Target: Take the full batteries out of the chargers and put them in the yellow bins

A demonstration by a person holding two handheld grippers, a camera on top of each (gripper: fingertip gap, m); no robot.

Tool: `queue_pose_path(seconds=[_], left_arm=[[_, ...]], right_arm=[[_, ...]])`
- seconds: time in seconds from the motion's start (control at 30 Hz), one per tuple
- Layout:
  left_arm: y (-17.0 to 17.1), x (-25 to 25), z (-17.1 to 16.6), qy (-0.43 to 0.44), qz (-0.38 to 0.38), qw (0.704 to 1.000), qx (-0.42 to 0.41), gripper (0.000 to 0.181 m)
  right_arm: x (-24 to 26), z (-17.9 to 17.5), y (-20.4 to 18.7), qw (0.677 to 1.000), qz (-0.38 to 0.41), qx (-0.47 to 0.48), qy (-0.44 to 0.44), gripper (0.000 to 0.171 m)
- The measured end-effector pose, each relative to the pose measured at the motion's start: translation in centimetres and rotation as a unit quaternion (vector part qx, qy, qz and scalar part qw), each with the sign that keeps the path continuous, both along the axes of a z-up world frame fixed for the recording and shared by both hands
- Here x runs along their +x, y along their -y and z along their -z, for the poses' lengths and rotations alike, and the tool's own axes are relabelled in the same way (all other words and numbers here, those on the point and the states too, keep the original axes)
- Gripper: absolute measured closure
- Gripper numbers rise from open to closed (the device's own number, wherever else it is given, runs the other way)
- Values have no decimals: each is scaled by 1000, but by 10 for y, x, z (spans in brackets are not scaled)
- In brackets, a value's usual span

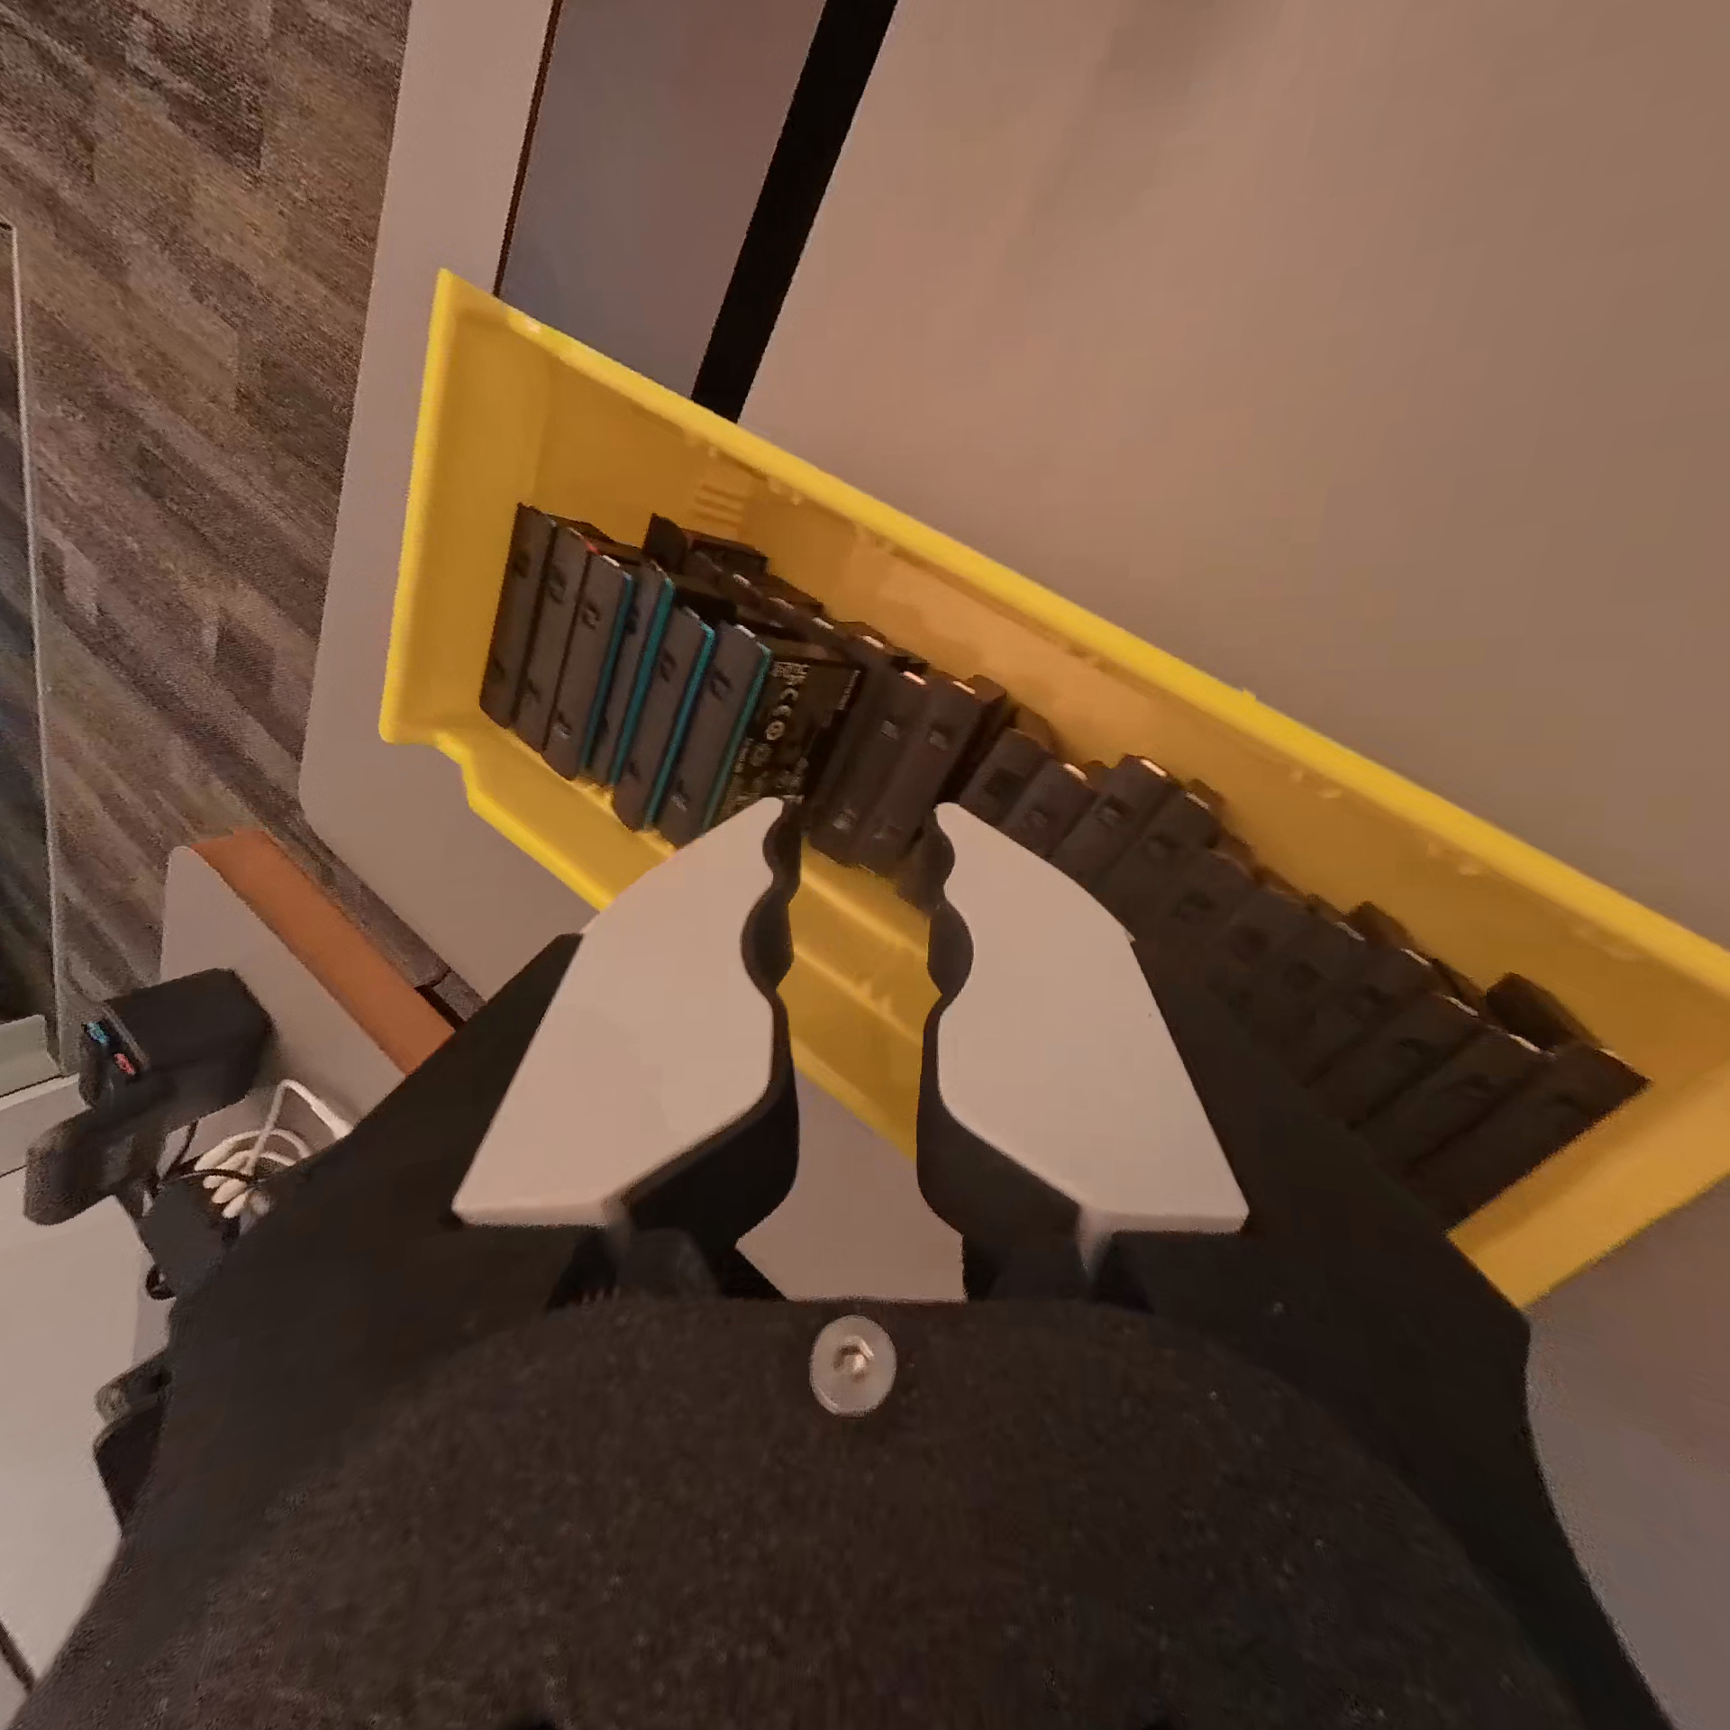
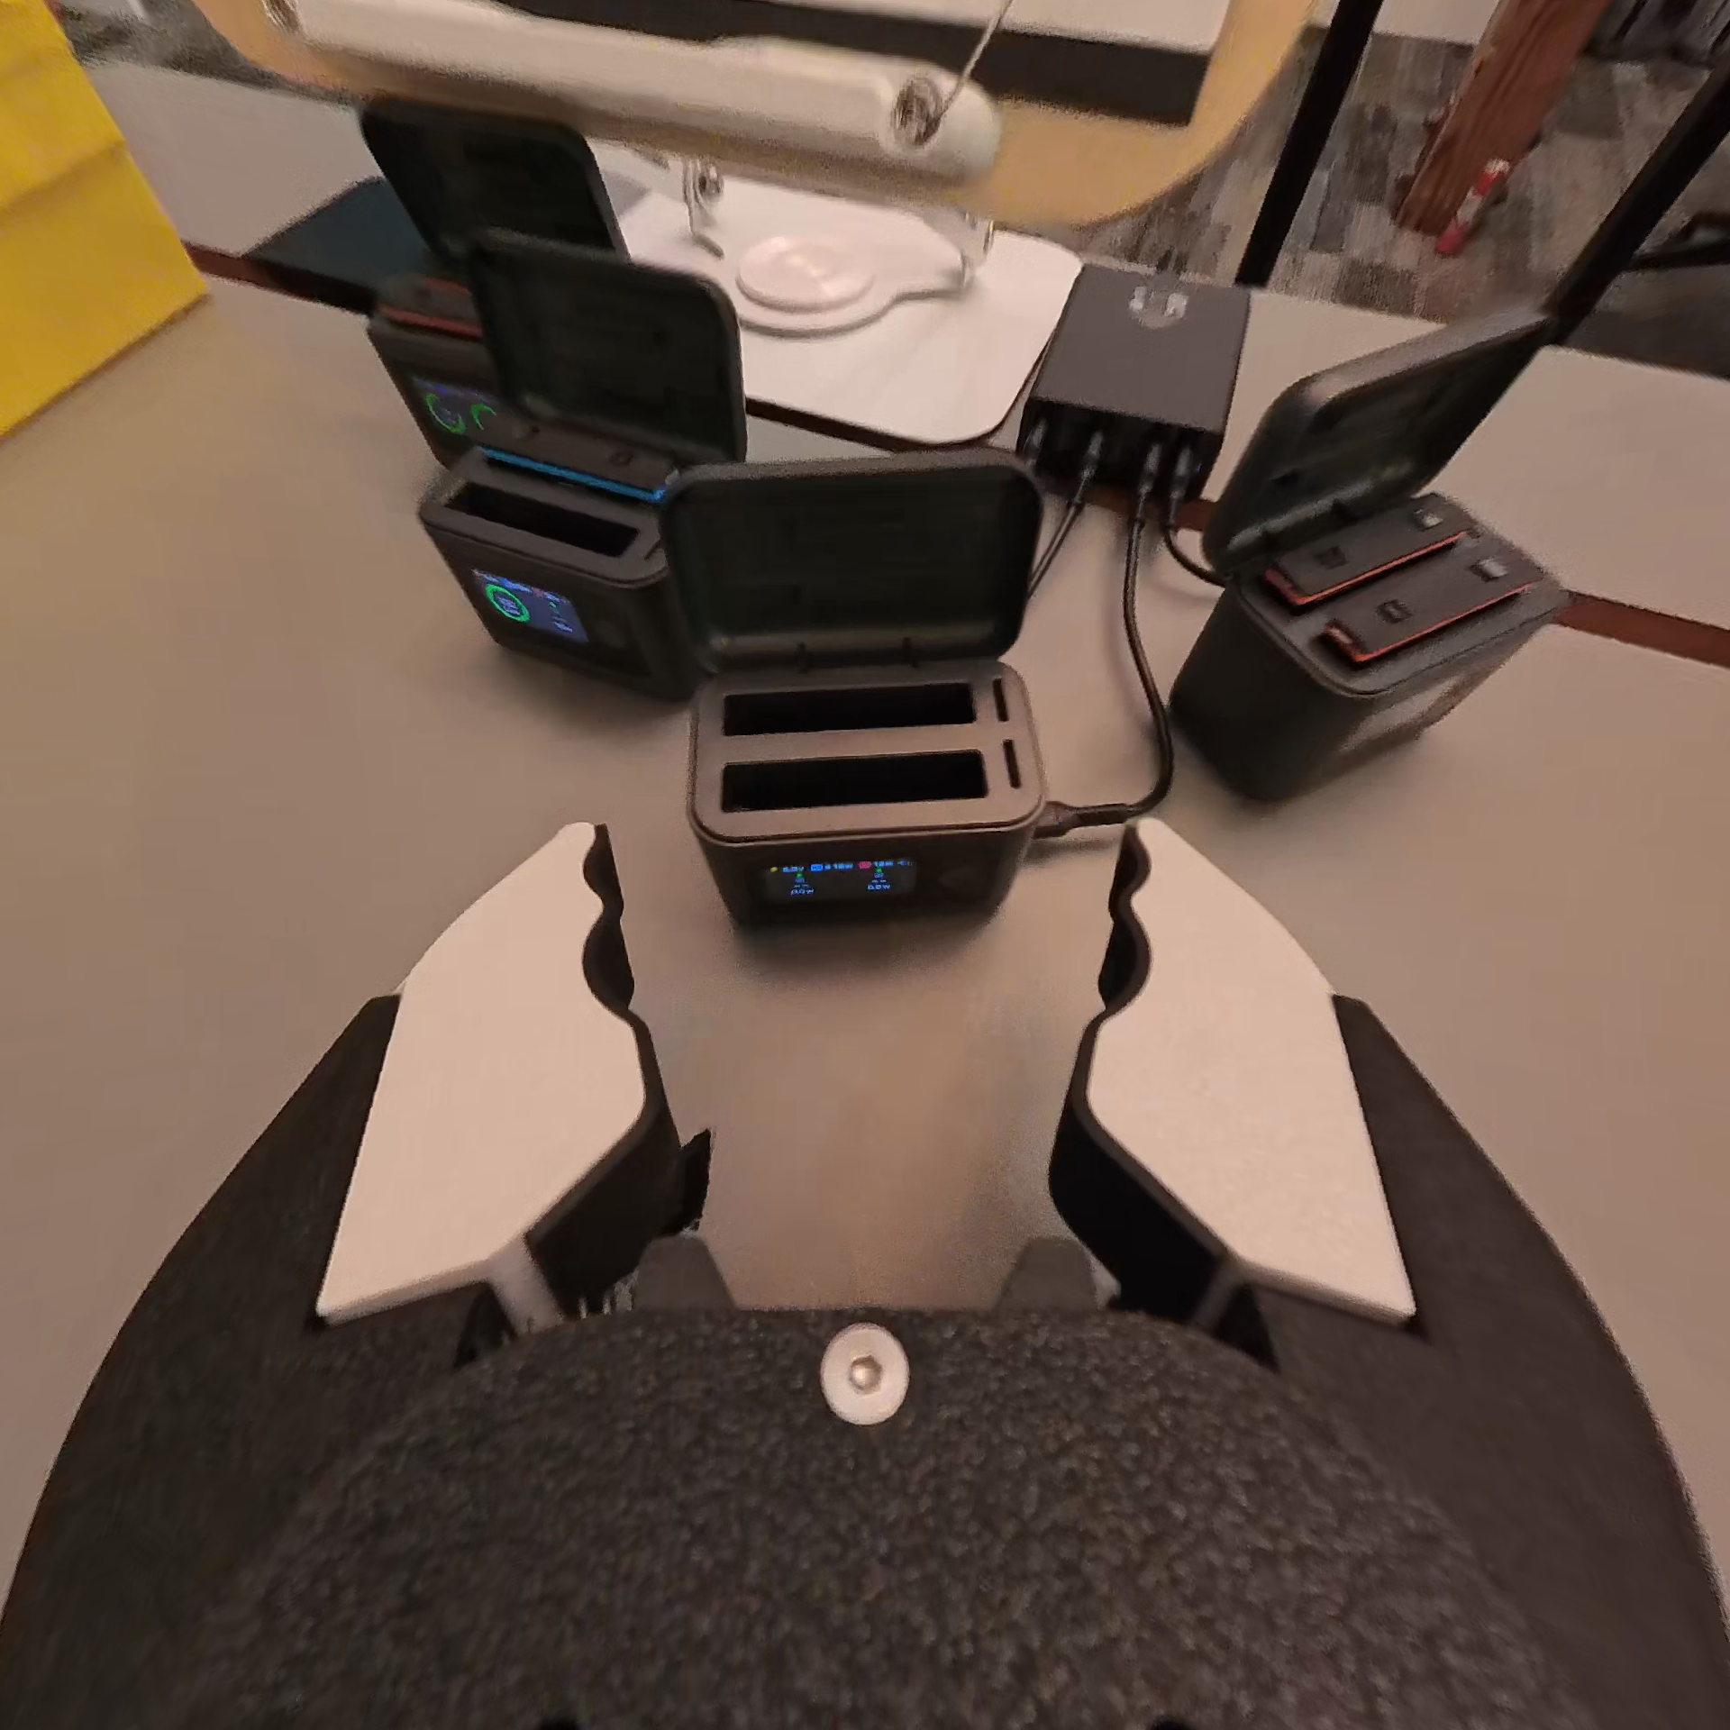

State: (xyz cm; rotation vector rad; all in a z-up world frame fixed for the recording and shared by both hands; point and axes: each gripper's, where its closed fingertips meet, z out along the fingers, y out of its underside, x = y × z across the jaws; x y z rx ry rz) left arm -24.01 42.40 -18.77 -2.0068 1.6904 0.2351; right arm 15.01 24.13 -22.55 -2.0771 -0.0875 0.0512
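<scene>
In the left wrist view, a long yellow bin [image 1: 983,618] holds a row of several black batteries [image 1: 655,693], some with blue edges. My left gripper [image 1: 861,824] hovers at the bin's near rim, its jaws a little apart with nothing between them. In the right wrist view, my right gripper [image 2: 866,843] is wide open and empty, just in front of the nearest charger [image 2: 861,805], whose lid is up and both slots are empty. A charger on the left [image 2: 552,580] holds one blue-edged battery. The right charger [image 2: 1357,655] holds two red-edged batteries. A far-left charger [image 2: 431,374] shows a red edge.
A black power hub [image 2: 1142,374] with cables feeds the chargers. A white stand [image 2: 843,281] sits behind them. A yellow bin corner [image 2: 75,234] is at the far left. In the left wrist view, a black device [image 1: 159,1039] and white cables lie at the lower left. About 45 cm separates my left fingertips from my right.
</scene>
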Motion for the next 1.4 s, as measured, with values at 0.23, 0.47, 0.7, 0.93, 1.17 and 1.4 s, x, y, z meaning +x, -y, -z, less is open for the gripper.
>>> queue_pose_path(seconds=[0.23,0.47,0.7,0.93,1.17,1.4], left_arm=[[-30,2,11,-49,14,998,21,152],[-42,-1,20,-91,25,994,53,154],[-33,-5,16,-116,63,987,89,162],[-36,-5,20,-155,94,976,117,152],[-44,0,17,-164,120,965,167,164],[-41,-8,3,-145,125,963,190,181]], right_arm=[[16,-24,36,999,-7,36,-21,75],[46,-29,57,998,14,52,-37,79],[48,-28,57,997,10,53,-49,82],[44,-28,58,997,0,54,-50,85],[42,-27,58,997,-8,54,-55,88],[40,-27,58,997,-14,55,-54,90]])
